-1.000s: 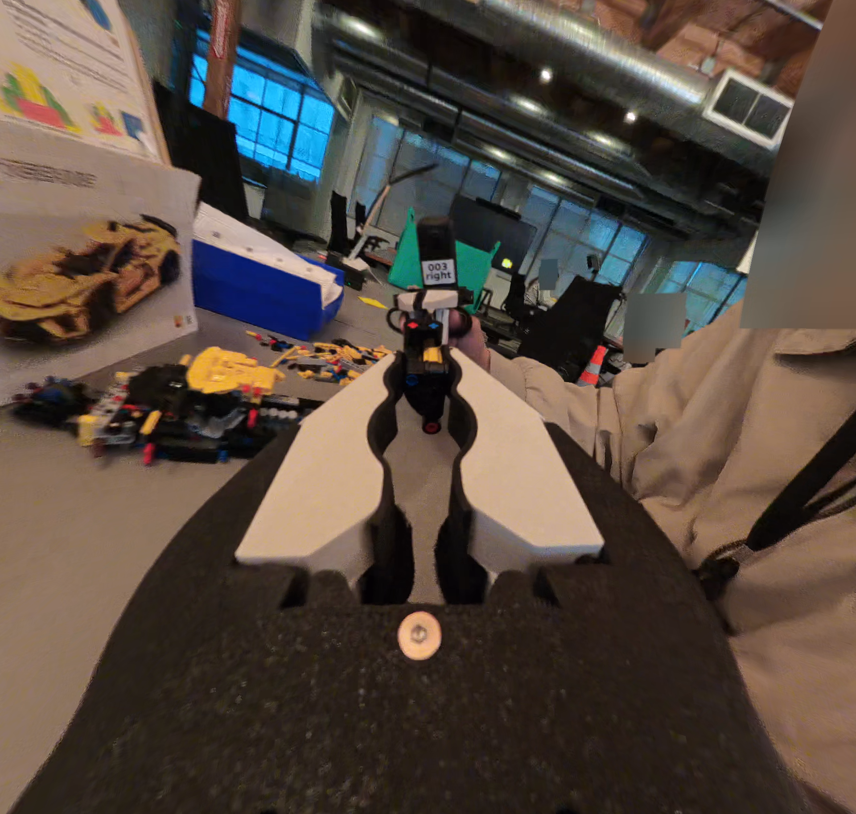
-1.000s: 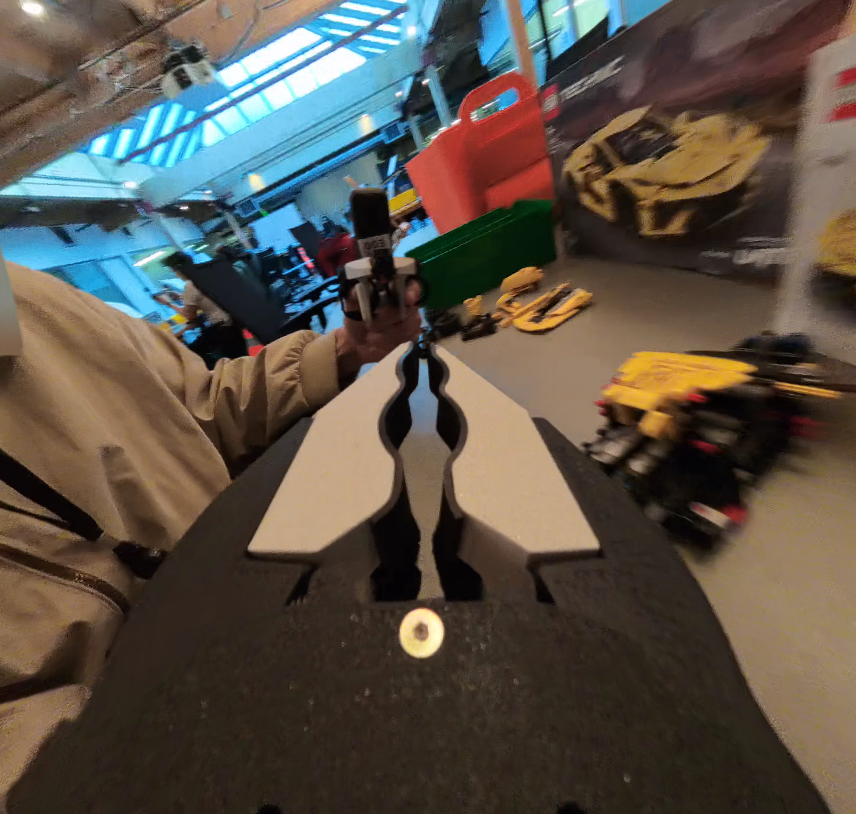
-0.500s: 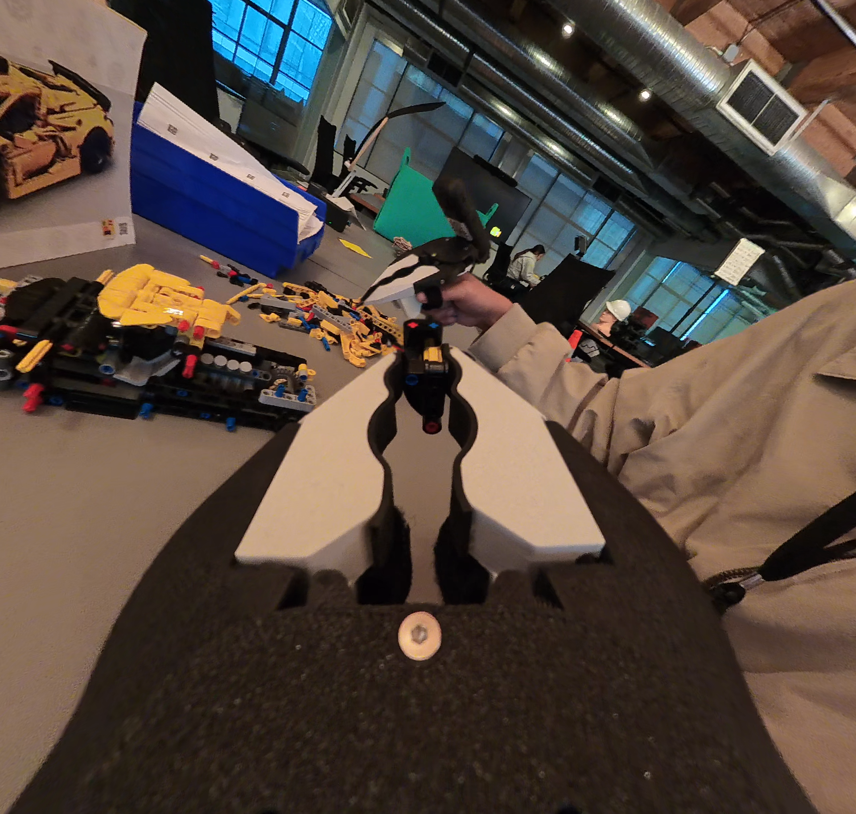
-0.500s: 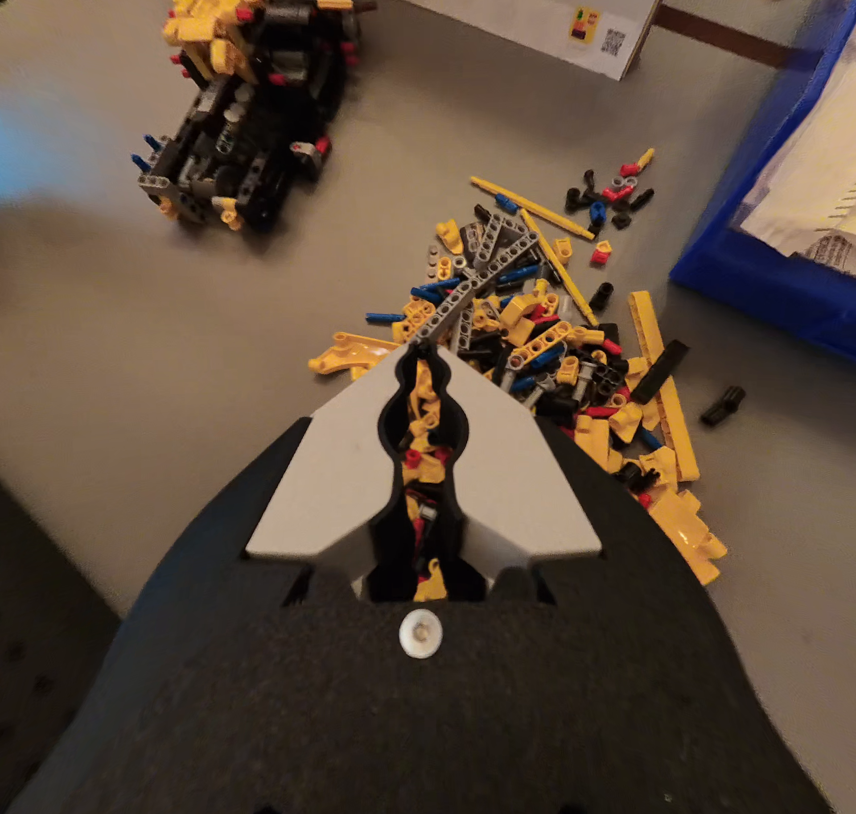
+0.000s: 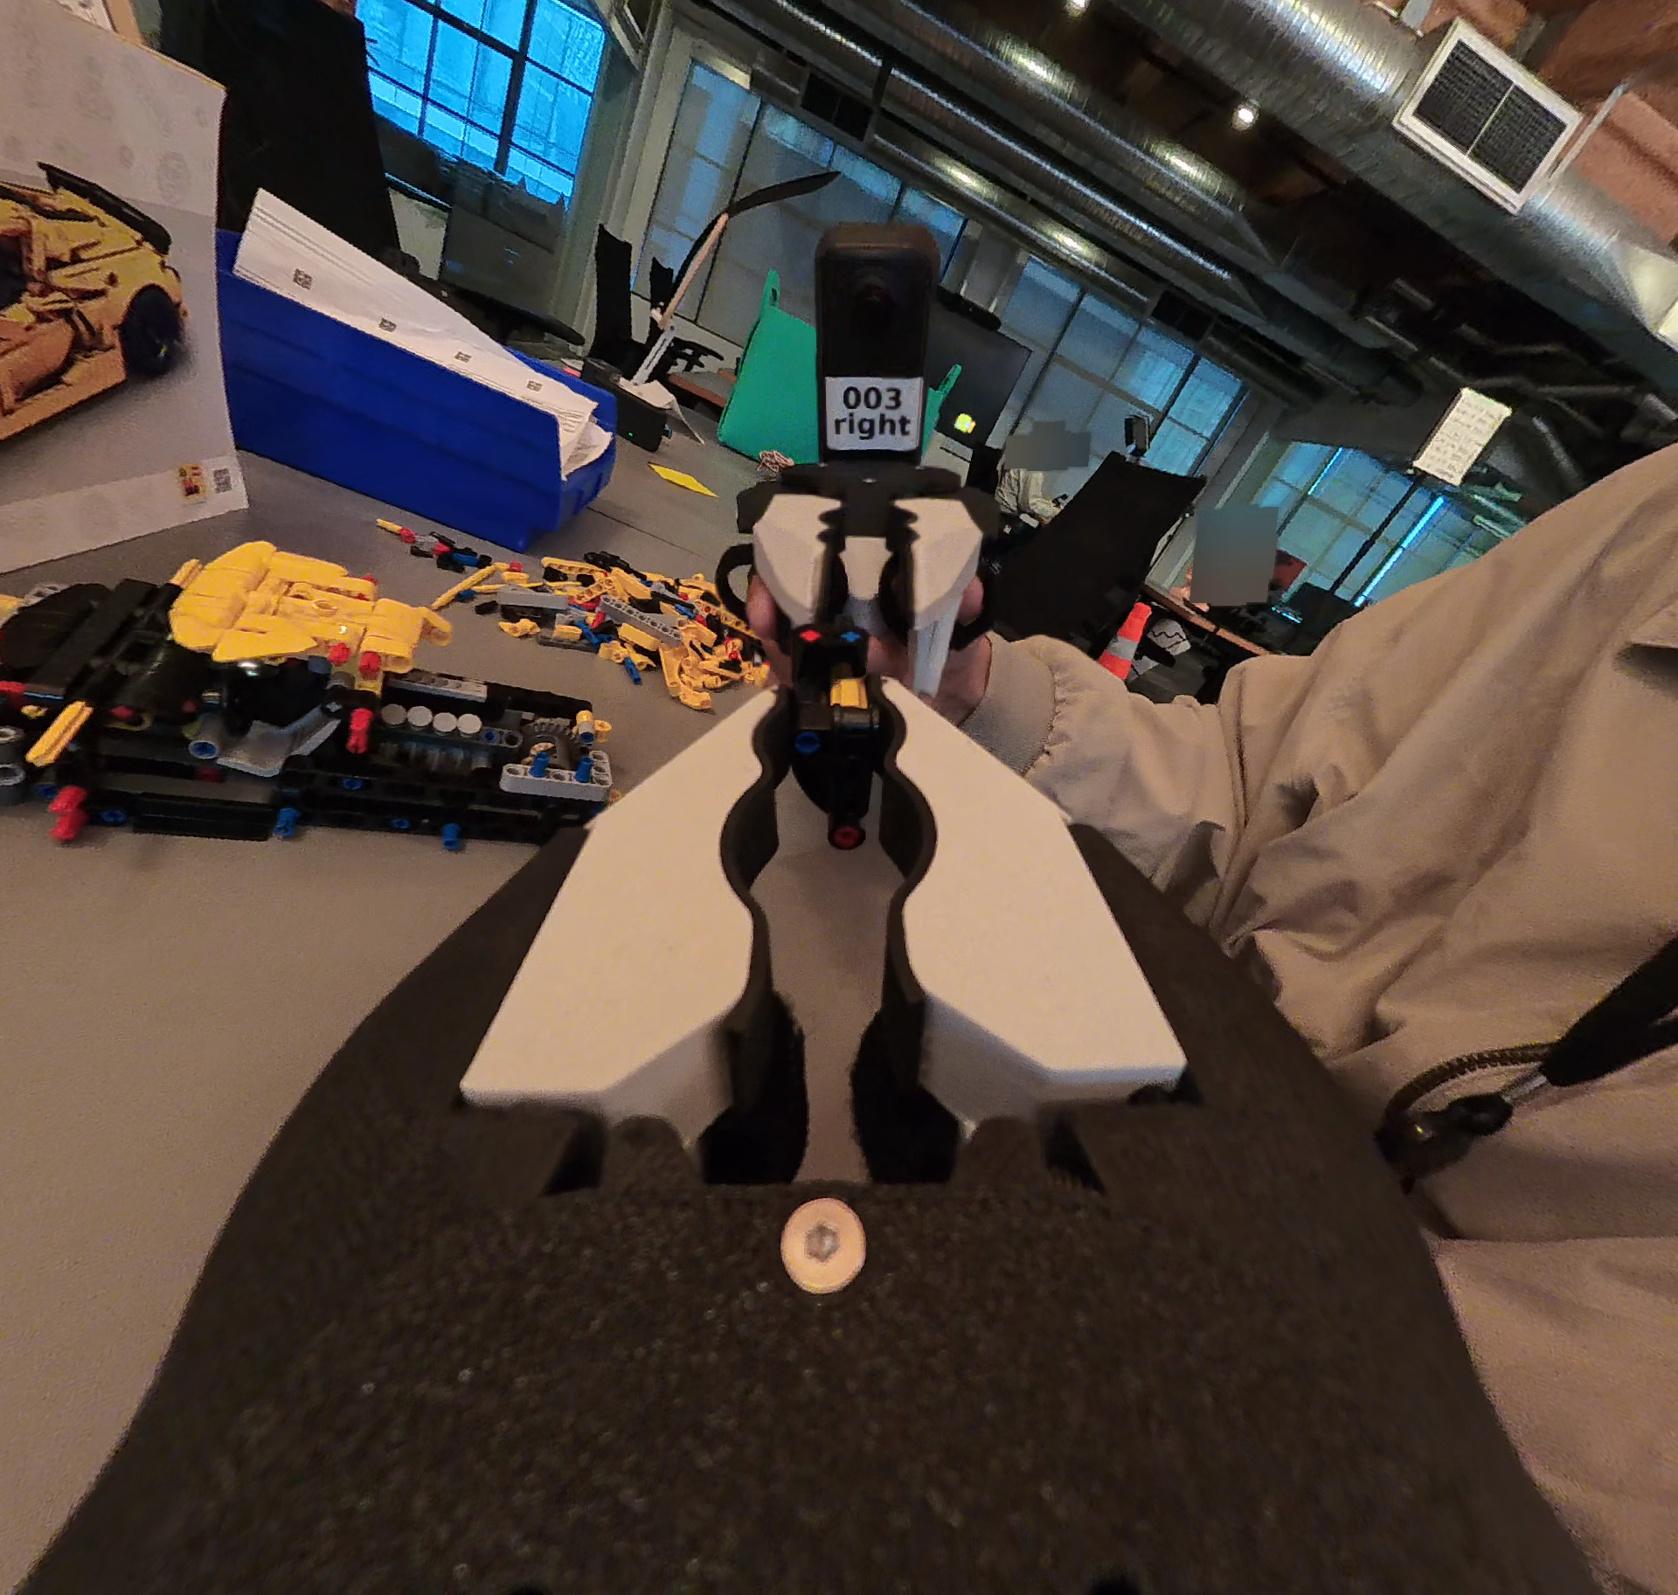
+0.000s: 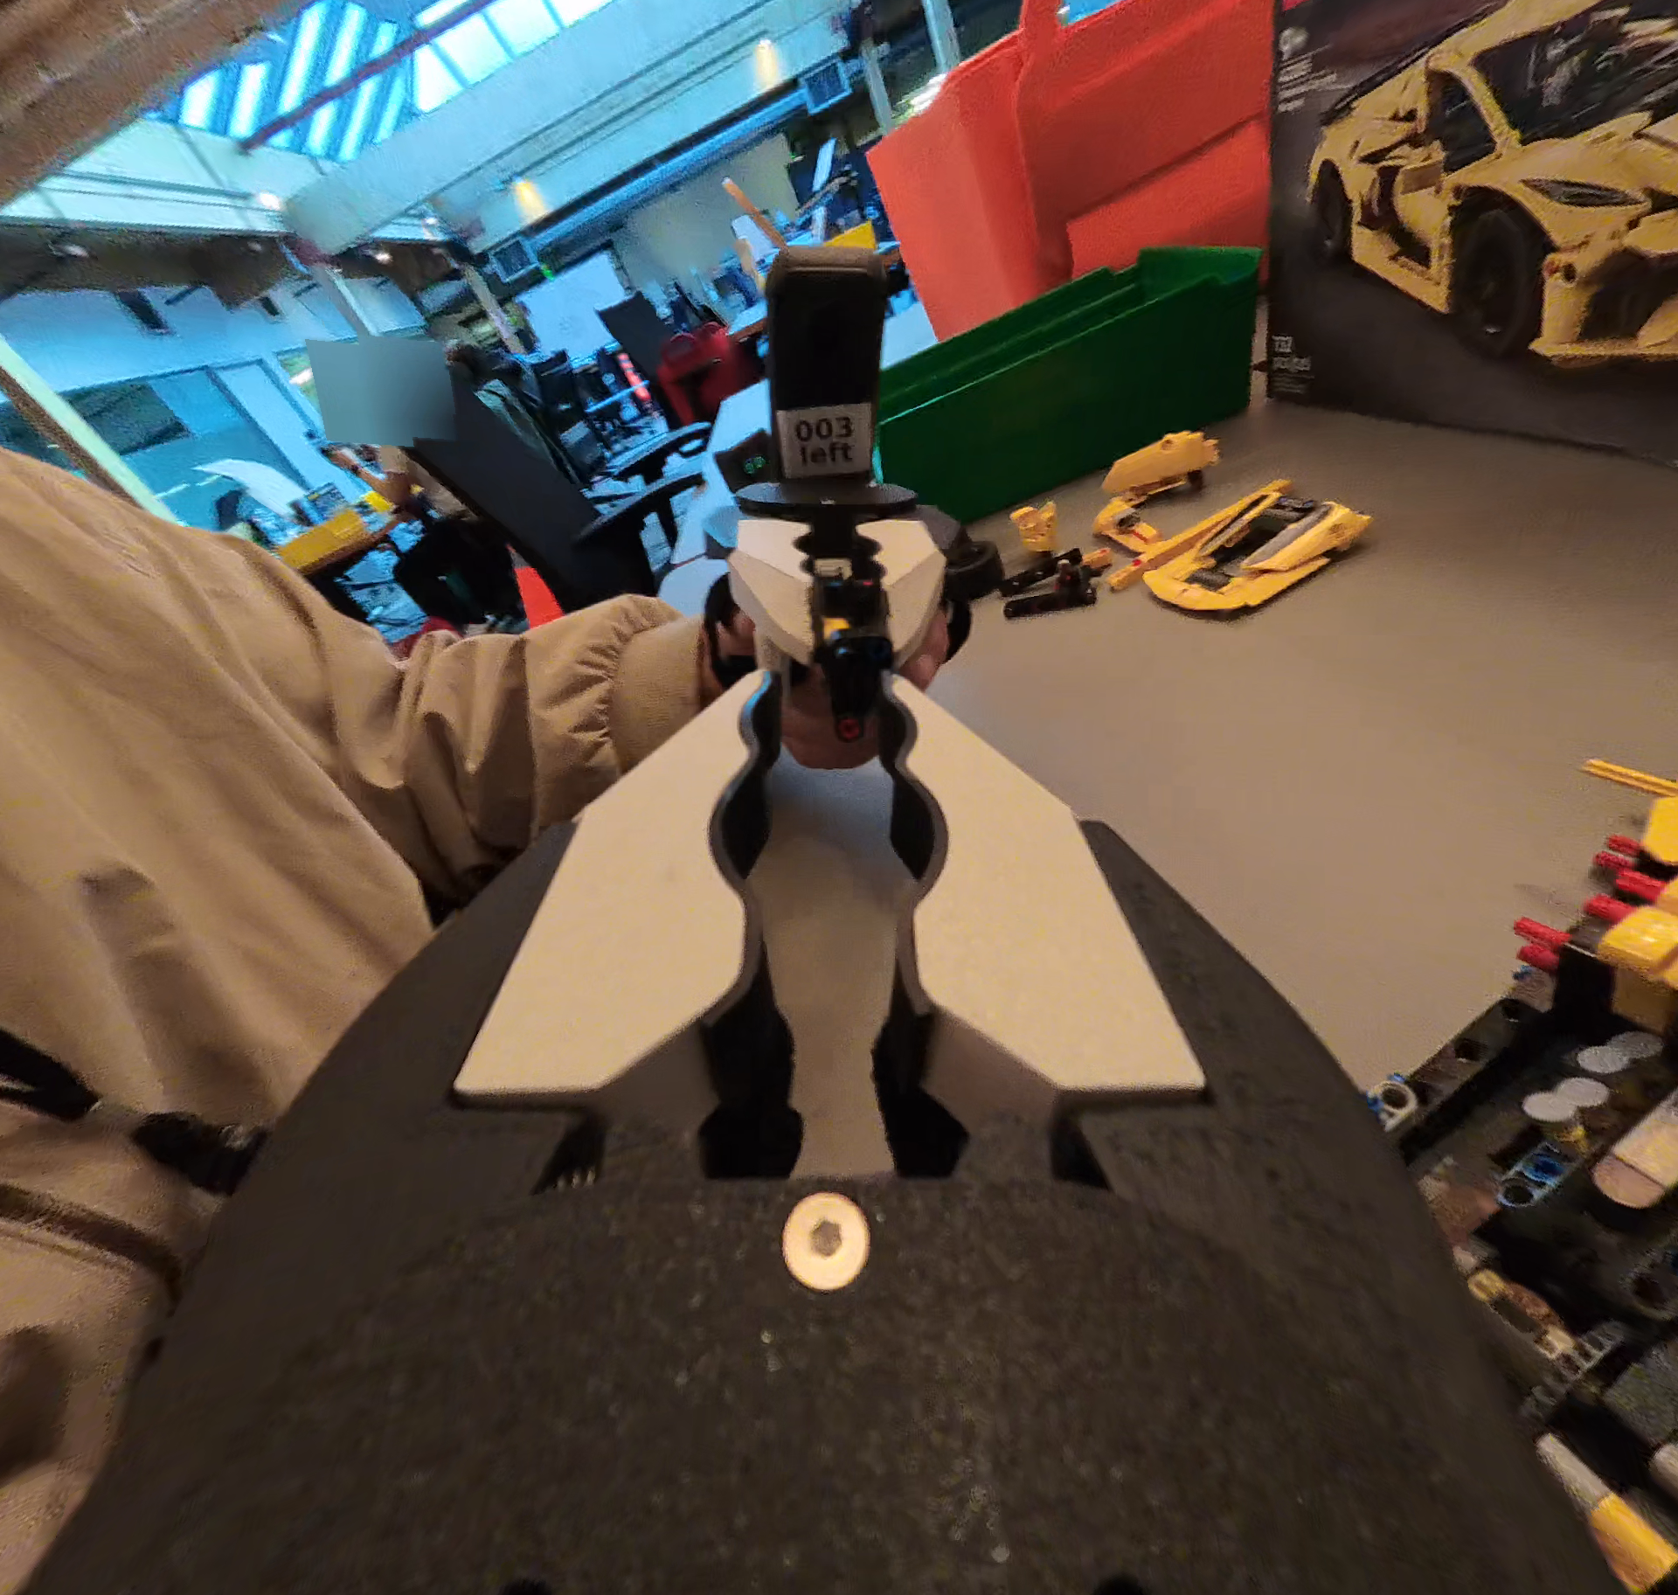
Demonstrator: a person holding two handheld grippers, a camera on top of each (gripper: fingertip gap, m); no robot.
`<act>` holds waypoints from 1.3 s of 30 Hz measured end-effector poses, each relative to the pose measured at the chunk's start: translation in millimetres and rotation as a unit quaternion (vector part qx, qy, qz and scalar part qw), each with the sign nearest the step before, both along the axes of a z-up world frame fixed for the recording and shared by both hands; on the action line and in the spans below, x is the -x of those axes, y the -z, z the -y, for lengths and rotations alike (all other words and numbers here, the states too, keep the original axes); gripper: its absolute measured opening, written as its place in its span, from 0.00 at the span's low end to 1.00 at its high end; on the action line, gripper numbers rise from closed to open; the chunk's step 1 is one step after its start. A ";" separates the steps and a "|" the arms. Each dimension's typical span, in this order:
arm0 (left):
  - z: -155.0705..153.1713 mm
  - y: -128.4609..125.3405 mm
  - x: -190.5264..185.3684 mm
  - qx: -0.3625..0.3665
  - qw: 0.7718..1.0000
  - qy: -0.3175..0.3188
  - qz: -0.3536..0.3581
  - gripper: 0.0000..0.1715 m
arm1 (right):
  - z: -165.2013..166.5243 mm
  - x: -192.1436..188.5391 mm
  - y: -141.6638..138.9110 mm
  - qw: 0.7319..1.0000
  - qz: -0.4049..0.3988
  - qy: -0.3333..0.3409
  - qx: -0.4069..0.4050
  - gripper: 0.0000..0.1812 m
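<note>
Black brick subassembly with yellow, blue and red pins (image 5: 837,739) is off the grey tabletop (image 5: 182,1007), pinched at the tips of my left gripper (image 5: 831,707), whose jaws are closed on its sides. Its red-pinned end points back along my fingers. The other end reaches toward my right gripper (image 6: 826,689), which faces the left one nose to nose. In the right wrist view the subassembly's end sits between my right fingertips (image 6: 908,734), whose jaws stand slightly apart; I cannot tell whether they press on it. A beige jacket sleeve (image 5: 1271,780) runs behind each tool.

Below and to the left lies a partly built black and yellow brick car chassis (image 5: 272,698) on the tabletop. Just beyond it is a loose pile of yellow, grey and black brick parts (image 5: 636,625). Farther back stands a blue plastic bin holding white papers (image 5: 390,425), beside a white printed board showing a yellow car (image 5: 91,326).

On the other side, yellow body panels (image 6: 1244,543) lie before a green plastic bin (image 6: 1071,389), an orange felt bag (image 6: 1117,144) and a dark box picturing a yellow car (image 6: 1471,171).
</note>
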State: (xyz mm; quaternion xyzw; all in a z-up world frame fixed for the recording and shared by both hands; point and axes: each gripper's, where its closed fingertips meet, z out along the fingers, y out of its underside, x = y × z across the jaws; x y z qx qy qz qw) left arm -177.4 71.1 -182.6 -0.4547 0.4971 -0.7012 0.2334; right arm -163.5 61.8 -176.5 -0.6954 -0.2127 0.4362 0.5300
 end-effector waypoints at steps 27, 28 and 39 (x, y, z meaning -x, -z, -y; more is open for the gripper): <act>13.3 8.7 -2.5 -0.036 0.999 0.016 -0.020 0.09 | 5.7 6.4 9.6 1.000 -0.009 -0.024 0.016 0.04; 13.9 9.0 -2.6 -0.035 0.999 0.017 -0.021 0.09 | 5.8 6.3 10.7 1.000 -0.007 -0.024 0.017 0.03; 17.8 5.4 -5.7 -0.060 0.998 0.009 -0.006 0.09 | 11.5 1.7 11.8 0.999 0.043 -0.023 -0.012 0.01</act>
